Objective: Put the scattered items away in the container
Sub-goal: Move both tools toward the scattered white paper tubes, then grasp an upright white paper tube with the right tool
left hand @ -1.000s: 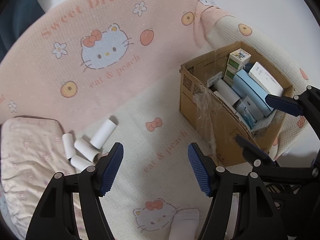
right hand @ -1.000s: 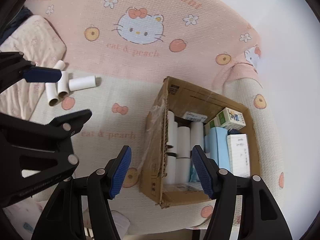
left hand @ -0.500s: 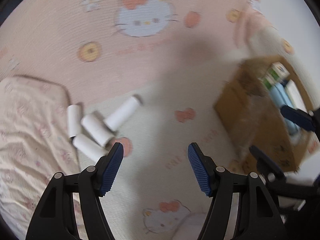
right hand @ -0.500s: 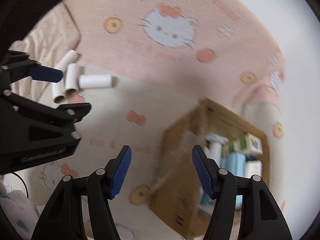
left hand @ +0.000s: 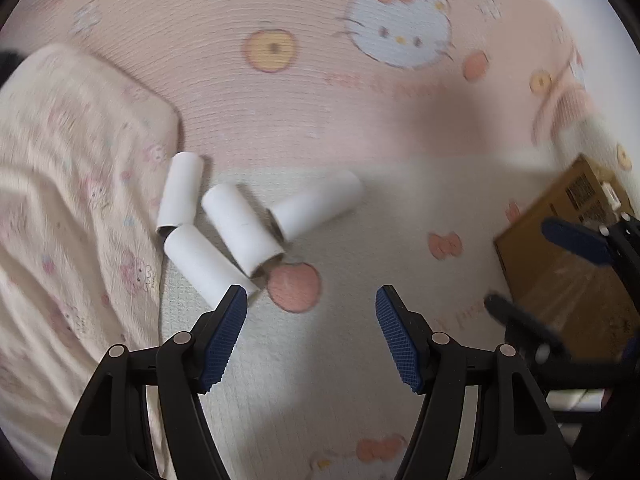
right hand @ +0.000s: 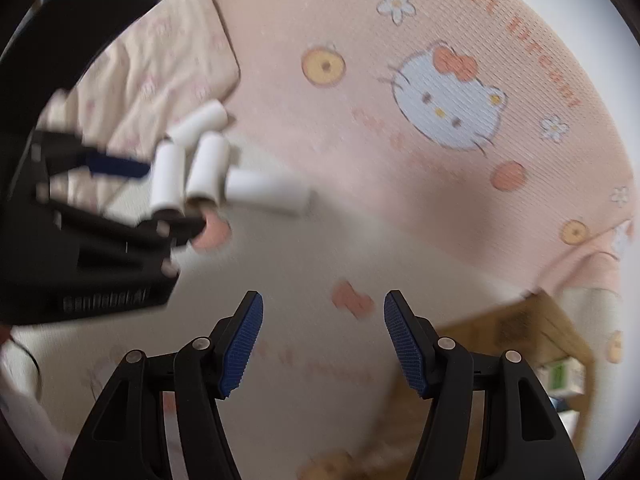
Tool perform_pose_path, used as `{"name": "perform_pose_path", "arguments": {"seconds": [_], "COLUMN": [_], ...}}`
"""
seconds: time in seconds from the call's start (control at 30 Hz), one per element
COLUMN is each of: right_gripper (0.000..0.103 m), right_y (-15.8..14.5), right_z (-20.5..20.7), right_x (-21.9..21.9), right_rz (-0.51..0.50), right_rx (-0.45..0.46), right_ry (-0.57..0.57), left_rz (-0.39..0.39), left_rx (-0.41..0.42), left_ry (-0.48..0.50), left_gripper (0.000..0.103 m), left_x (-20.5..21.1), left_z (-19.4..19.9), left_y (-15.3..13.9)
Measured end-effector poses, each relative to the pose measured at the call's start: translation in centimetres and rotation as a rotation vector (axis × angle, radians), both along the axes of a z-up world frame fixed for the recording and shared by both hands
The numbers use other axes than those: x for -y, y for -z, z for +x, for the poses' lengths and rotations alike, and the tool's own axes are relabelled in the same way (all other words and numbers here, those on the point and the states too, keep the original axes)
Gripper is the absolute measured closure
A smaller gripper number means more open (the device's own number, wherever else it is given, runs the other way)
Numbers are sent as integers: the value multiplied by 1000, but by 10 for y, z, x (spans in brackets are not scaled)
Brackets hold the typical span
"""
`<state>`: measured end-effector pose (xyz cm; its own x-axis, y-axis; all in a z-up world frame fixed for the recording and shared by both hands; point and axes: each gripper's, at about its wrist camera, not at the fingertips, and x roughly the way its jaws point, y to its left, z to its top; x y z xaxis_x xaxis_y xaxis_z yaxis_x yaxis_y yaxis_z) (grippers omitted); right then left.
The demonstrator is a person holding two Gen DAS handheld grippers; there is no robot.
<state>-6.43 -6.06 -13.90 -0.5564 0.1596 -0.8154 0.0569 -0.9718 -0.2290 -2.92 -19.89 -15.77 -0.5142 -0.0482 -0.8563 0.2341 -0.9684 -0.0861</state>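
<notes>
Several white paper rolls (left hand: 240, 232) lie in a loose cluster on the cream blanket, beside a pale pillow. My left gripper (left hand: 310, 336) is open and empty, its left fingertip close to the nearest roll (left hand: 204, 264). The rolls also show in the right wrist view (right hand: 208, 164), upper left, with the left gripper in front of them. My right gripper (right hand: 322, 340) is open and empty over bare blanket. The cardboard box (left hand: 560, 272) sits at the right edge of the left wrist view and at the lower right of the right wrist view (right hand: 520, 332).
A pink Hello Kitty blanket (left hand: 360, 80) covers the bed behind the rolls. A cream pillow (left hand: 72, 200) lies to the left of them. The right gripper's fingers (left hand: 576, 240) show in front of the box. Both views are motion-blurred.
Both grippers have swung left, away from the box and toward the rolls. The rolls now sit larger and closer to my left gripper. Both jaws stay open.
</notes>
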Motion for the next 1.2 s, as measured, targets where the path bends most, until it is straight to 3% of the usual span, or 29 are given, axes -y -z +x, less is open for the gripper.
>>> {"name": "perform_pose_path", "arguments": {"seconds": [0.17, 0.27, 0.43, 0.47, 0.57, 0.73, 0.9, 1.2], "right_gripper": [42, 42, 42, 42, 42, 42, 42, 42], "right_y": [19, 33, 59, 64, 74, 91, 110, 115], "right_z": [-14, -24, -37, -40, -47, -55, -61, -80], "right_x": [7, 13, 26, 28, 35, 48, 57, 61], "right_rz": [-187, -289, -368, -387, -427, -518, -552, -574], "right_rx": [-120, -132, -169, -170, -169, -128, -92, -93], "right_ry": [-40, -47, -39, -41, -47, -124, -135, -164], "left_rz": [-5, 98, 330, 354, 373, 401, 498, 472], "left_rx": [7, 22, -22, -32, -46, -52, -94, -85], "left_ry": [-46, -83, -192, -217, -260, -255, -303, -319], "left_gripper": [33, 33, 38, 43, 49, 49, 49, 56], "left_x": [29, 49, 84, 89, 98, 107, 124, 115], "left_z": [12, 13, 12, 11, 2, -10, -10, -20], "left_y": [27, 42, 66, 69, 74, 78, 85, 93]}}
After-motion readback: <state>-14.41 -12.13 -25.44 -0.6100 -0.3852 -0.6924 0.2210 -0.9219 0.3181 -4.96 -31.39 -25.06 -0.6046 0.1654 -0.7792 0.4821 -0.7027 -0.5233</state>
